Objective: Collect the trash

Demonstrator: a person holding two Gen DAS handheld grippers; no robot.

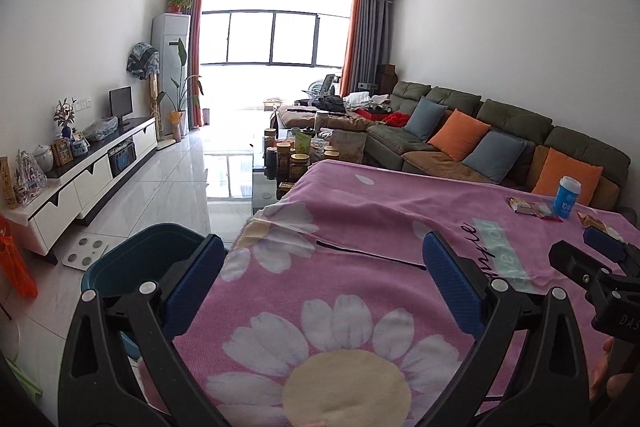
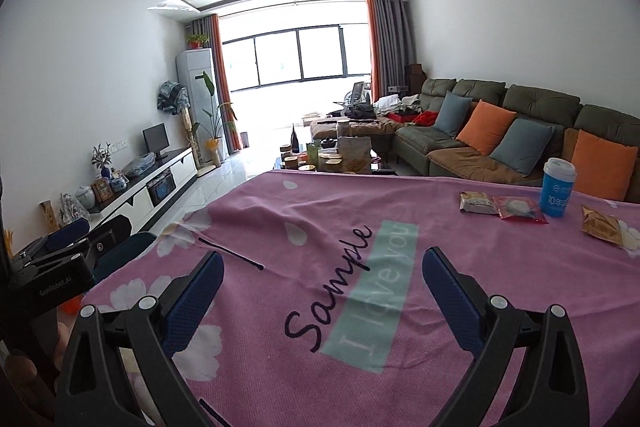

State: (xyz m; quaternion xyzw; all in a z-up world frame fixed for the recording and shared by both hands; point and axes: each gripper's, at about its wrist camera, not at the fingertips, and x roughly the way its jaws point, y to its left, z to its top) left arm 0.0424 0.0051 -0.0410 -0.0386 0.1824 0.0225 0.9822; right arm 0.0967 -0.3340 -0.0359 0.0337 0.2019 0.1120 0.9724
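Note:
A table under a pink daisy blanket (image 2: pixel 280 219) holds the trash at its far right: a brown wrapper (image 2: pixel 476 203), a red wrapper (image 2: pixel 518 209), a blue paper cup (image 2: pixel 558 189) standing upright and a golden wrapper (image 2: pixel 604 227). My right gripper (image 2: pixel 324 279) is open over the blanket's lettering, well short of them, with nothing between its fingers. My left gripper (image 1: pixel 324 267) is open and empty above the table's left part. The left wrist view shows the cup (image 1: pixel 566 197) and wrappers (image 1: pixel 528 207) far right, beyond the right gripper (image 1: pixel 592 247).
A dark teal bin (image 1: pixel 136 263) stands on the floor by the table's left edge. Behind the table is a low glass table crowded with jars (image 1: pixel 292 155). A green sofa (image 1: pixel 460 131) with cushions runs along the right wall, a TV cabinet (image 1: pixel 100 163) along the left.

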